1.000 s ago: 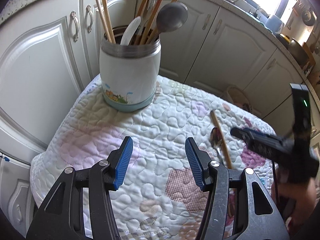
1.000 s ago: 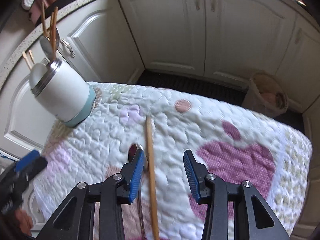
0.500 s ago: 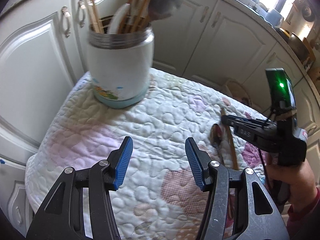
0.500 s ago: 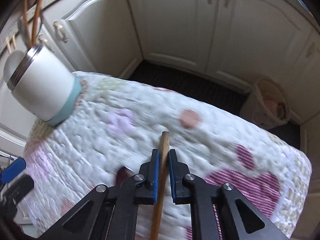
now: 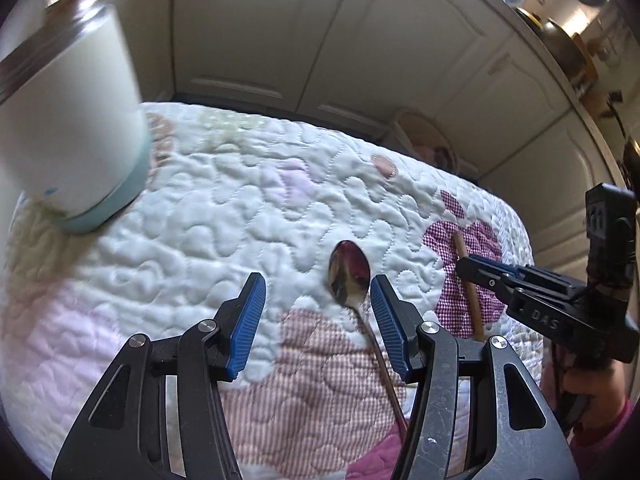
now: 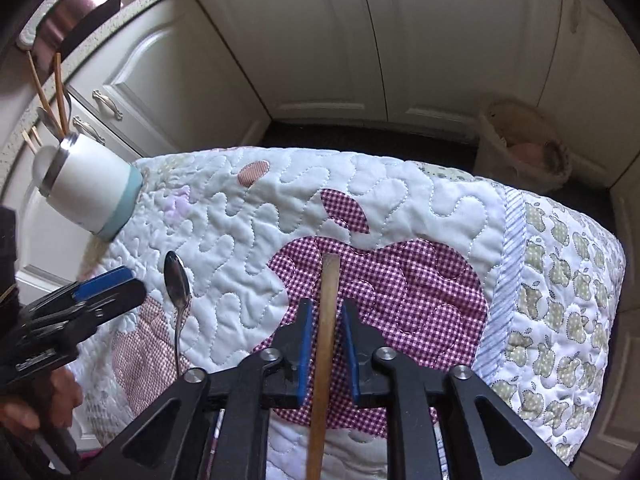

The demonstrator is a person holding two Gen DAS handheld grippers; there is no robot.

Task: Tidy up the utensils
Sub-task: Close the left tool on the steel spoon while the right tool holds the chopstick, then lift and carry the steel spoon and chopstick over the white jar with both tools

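Observation:
A metal spoon lies on the quilt, its bowl just inside the right finger of my left gripper, which is open and low over it. A wooden stick lies on the checked apple patch between the blue pads of my right gripper. Those jaws are opening, and narrow gaps show beside the stick. The white utensil holder with chopsticks and spoons in it stands at the quilt's far left corner. In the right wrist view the spoon lies left of the stick, next to the left gripper.
The quilted cloth covers a small table with drops on all sides. White cabinet doors ring it closely. A woven basket sits on the floor beyond the far right edge. A pot stands on the counter above the holder.
My left gripper has moved right and down over the spoon. My right gripper shut on the stick, carried it right onto the checked patch, and its jaws have now parted slightly.

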